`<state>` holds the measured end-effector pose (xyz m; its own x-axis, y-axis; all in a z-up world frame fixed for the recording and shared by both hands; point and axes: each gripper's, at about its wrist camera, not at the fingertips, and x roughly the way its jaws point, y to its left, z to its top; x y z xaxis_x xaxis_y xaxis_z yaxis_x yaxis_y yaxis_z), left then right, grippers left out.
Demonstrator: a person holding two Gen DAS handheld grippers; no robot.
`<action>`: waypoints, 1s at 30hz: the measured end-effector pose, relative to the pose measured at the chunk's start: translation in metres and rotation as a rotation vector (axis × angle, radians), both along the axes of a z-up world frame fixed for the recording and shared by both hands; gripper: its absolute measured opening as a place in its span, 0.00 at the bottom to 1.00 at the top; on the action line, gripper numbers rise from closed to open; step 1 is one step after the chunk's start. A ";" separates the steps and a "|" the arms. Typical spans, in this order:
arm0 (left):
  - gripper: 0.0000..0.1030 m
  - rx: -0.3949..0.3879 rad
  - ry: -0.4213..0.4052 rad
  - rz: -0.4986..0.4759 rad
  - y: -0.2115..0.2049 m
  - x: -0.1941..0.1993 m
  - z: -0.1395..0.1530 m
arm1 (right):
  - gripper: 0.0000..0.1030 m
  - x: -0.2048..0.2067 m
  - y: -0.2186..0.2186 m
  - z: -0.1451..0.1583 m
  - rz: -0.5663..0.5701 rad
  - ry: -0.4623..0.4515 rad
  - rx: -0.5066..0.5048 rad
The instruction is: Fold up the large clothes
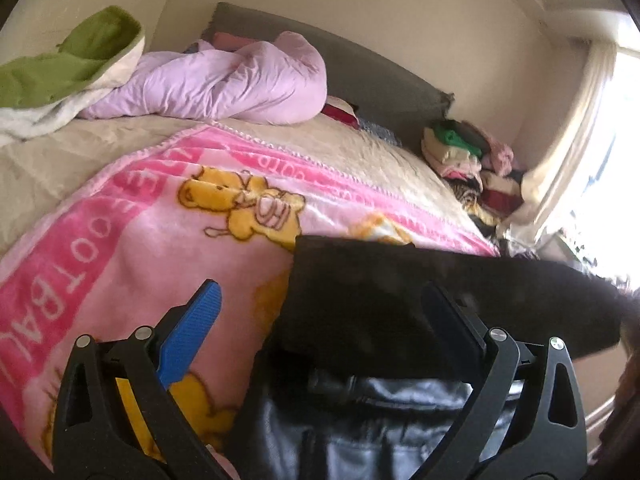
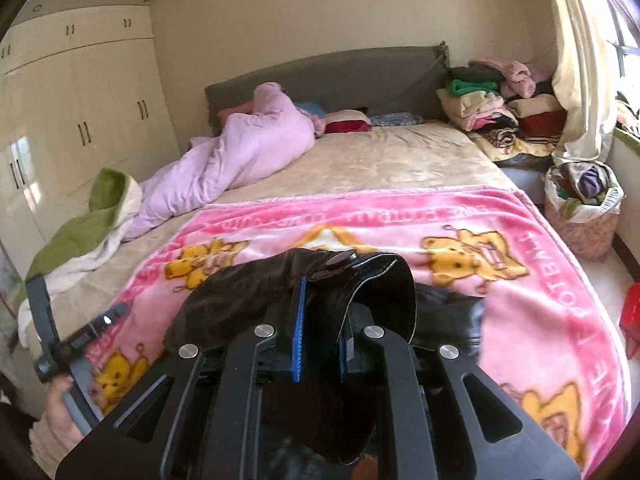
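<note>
A black leather jacket (image 1: pixel 360 412) with a dull black lining (image 1: pixel 400 300) lies on the pink bear blanket (image 1: pixel 140 248) on the bed. My left gripper (image 1: pixel 320 312) is open, its blue fingers wide apart above the jacket's left part. My right gripper (image 2: pixel 320 320) is shut on a fold of the black jacket (image 2: pixel 360 292), by a strap with a round snap button (image 2: pixel 340 259), and holds it lifted above the blanket (image 2: pixel 520 320). The left gripper's handle (image 2: pixel 60 344) shows at the lower left of the right wrist view.
A rumpled lilac duvet (image 2: pixel 248 148) and a green and white blanket (image 2: pixel 92 224) lie at the bed's far left. Folded clothes (image 2: pixel 492 112) are stacked beside the headboard. A full laundry basket (image 2: pixel 580 208) stands on the floor at right. Wardrobes (image 2: pixel 80 120) line the left wall.
</note>
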<state>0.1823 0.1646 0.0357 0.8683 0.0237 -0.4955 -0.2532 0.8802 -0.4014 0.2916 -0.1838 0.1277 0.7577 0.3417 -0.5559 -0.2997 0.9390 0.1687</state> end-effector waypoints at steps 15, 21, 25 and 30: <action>0.52 0.014 0.183 -0.198 -0.066 0.076 -0.033 | 0.11 -0.002 -0.024 -0.041 -0.027 0.091 0.014; 0.45 0.063 0.273 -0.277 -0.082 0.086 -0.055 | 0.11 0.002 -0.029 -0.054 -0.043 0.119 0.004; 0.45 0.074 0.301 -0.299 -0.082 0.088 -0.062 | 0.11 0.006 -0.029 -0.064 -0.052 0.139 -0.004; 0.45 0.097 0.329 -0.310 -0.087 0.089 -0.071 | 0.11 0.010 -0.031 -0.075 -0.065 0.173 0.003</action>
